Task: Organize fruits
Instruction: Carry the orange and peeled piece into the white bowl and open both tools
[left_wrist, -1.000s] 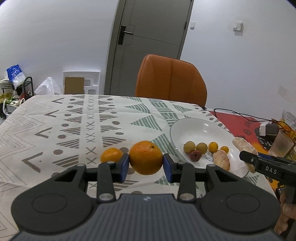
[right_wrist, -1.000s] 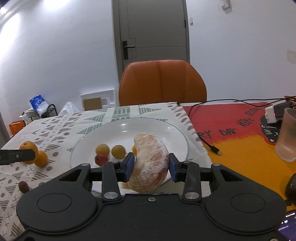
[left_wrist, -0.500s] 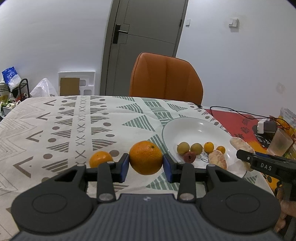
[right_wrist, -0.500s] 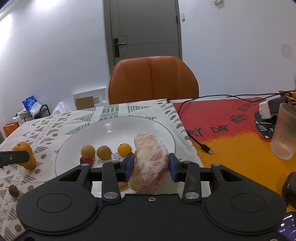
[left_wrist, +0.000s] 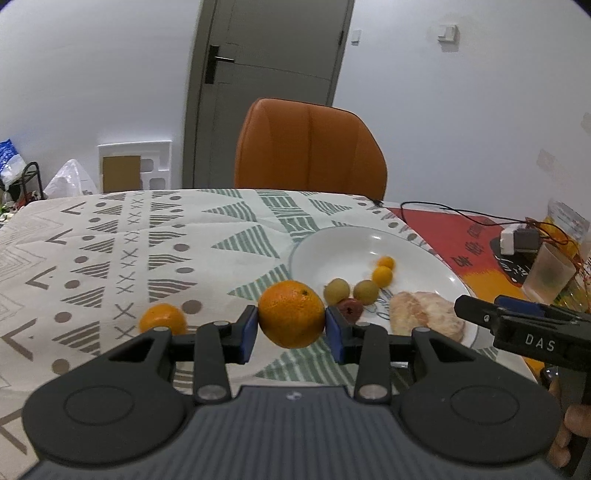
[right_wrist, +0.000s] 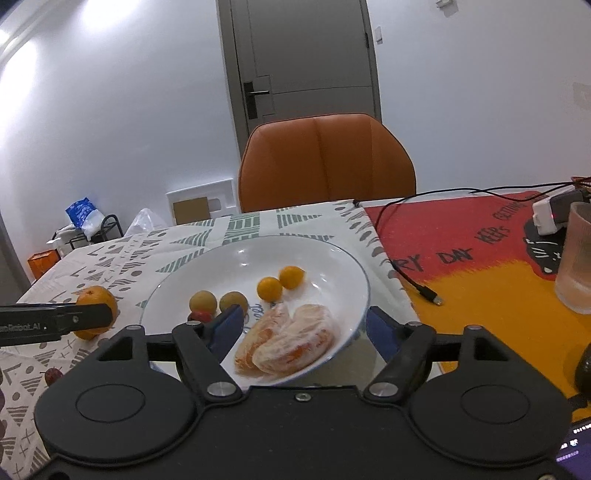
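Large orange (left_wrist: 291, 314): pinched between the blue pads of the left hand-held gripper (left_wrist: 291, 334), apparently off the bench; the grip is across its middle.
Direction to go: the white plate (left_wrist: 406, 243) lies ahead and to the right of the held orange, its near-left rim just beyond the right pad, so the coming move is probably a short carry forward and rightward over that rim.
Free room on the plate: the far and left parts are bare; the near part is taken by two yellow-green fruits (left_wrist: 336, 290), a small dark red fruit (left_wrist: 350, 309), two kumquats (left_wrist: 382, 275) and the peeled citrus segments (right_wrist: 291, 341).
Long axis: the segments lie with their length along the near rim, towards the near-right edge of the plate.
Right hand-held gripper (right_wrist: 303, 328): spread wide, its fingers either side of the segments and not touching them; they rest on the plate.
Nearer hand: the left for the small mandarin (left_wrist: 162, 319), which sits on the patterned cloth of the bench (left_wrist: 110, 240) just left of the left fingers, apart from them; not yet on the plate.
Risk: I judge a round orange could roll into the small fruits if let go on the sloping rim.
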